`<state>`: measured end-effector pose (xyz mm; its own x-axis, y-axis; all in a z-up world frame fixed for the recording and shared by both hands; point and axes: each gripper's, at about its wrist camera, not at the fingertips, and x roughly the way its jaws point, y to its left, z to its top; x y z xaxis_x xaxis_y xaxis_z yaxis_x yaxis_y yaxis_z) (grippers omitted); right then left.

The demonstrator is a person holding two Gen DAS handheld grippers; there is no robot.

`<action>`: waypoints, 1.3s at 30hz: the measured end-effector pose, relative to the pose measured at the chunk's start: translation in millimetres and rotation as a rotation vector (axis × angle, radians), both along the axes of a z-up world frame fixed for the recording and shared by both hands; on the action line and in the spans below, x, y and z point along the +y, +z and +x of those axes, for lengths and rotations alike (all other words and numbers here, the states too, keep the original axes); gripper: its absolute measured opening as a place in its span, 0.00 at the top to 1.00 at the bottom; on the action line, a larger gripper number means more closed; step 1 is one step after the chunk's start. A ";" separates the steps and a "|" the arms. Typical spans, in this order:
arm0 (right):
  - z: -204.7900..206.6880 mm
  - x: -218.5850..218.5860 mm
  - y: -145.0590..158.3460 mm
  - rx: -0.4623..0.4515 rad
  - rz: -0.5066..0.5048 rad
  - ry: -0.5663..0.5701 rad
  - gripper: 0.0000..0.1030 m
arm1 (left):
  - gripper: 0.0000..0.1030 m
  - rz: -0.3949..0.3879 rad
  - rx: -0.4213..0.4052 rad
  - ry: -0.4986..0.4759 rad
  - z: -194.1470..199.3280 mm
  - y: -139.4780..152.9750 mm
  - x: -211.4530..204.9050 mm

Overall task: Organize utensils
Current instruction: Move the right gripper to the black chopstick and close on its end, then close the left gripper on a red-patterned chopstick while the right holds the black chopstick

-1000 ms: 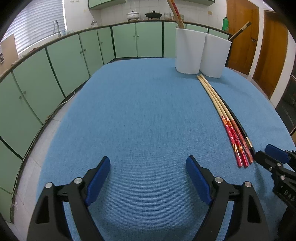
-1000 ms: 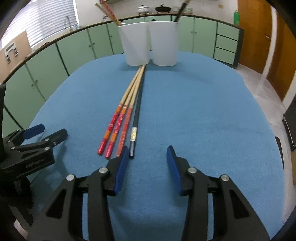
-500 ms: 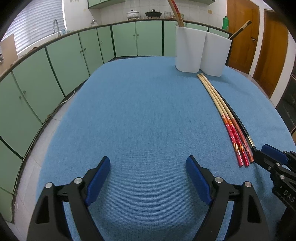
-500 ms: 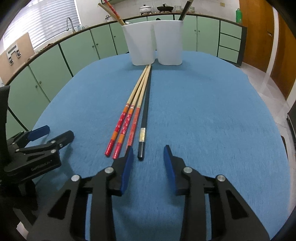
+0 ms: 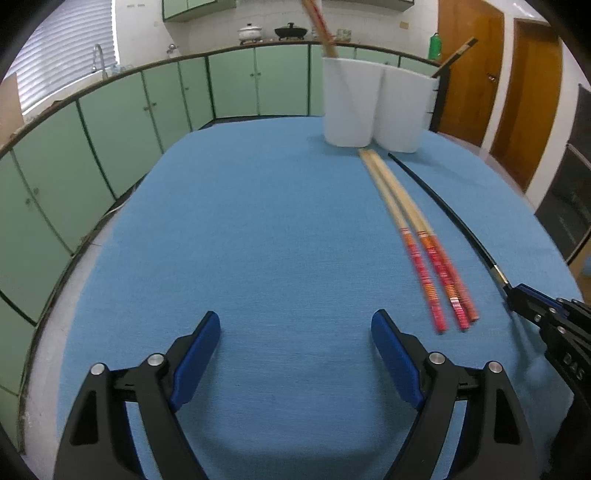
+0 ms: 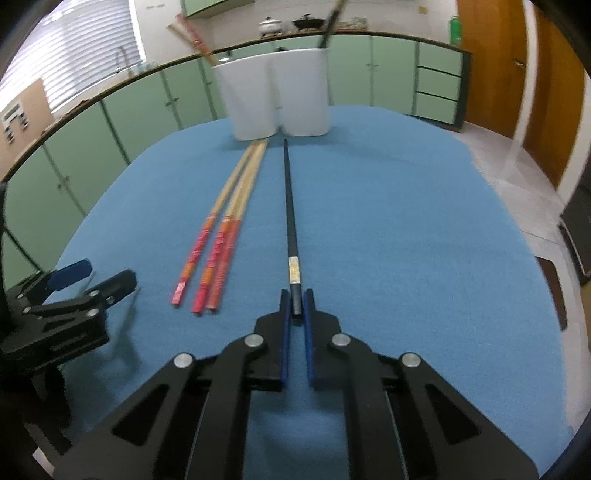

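Right gripper (image 6: 296, 308) is now pinching the near end of the black chopstick (image 6: 288, 206), pulling it apart from the red-ended chopsticks (image 6: 221, 240) to its left: pickup is starting. Left gripper (image 5: 295, 343) is idling, spread wide. Holder (image 6: 273, 99) contents are blurred, cut off.

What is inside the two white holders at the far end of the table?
Red-patterned chopsticks lean out of the left white holder, and a dark chopstick sticks up from the right white holder. Their opaque walls hide the lower ends and anything else inside.
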<state>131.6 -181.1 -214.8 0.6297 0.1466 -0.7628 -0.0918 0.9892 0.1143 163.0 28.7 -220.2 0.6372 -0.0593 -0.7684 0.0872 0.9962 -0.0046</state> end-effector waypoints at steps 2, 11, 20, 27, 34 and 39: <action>0.5 -11.6 -1.7 0.009 -0.006 -0.042 0.94 | 0.20 -0.043 -0.009 -0.025 -4.2 2.9 -6.5; 6.8 -26.8 -6.7 0.028 0.016 -0.035 0.94 | 0.20 -0.054 0.010 -0.073 -4.2 -0.4 -33.7; 7.7 -24.5 -7.2 0.029 0.017 -0.027 0.93 | 0.20 0.010 0.038 -0.062 0.7 -6.1 -51.3; 5.1 -30.5 -6.5 0.027 0.045 -0.011 0.89 | 0.30 0.007 0.029 -0.065 -0.7 -4.5 -53.3; 1.1 -34.0 -5.4 0.020 0.077 -0.002 0.79 | 0.45 -0.002 0.023 -0.080 -3.8 -3.3 -58.2; 2.4 -33.5 -4.9 0.022 0.069 -0.012 0.81 | 0.50 -0.002 0.019 -0.071 -4.8 -2.6 -59.5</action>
<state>134.1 -214.7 -219.7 0.6147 0.1914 -0.7652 -0.0762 0.9800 0.1839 158.2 -30.8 -222.7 0.6163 -0.1056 -0.7804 0.1575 0.9875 -0.0092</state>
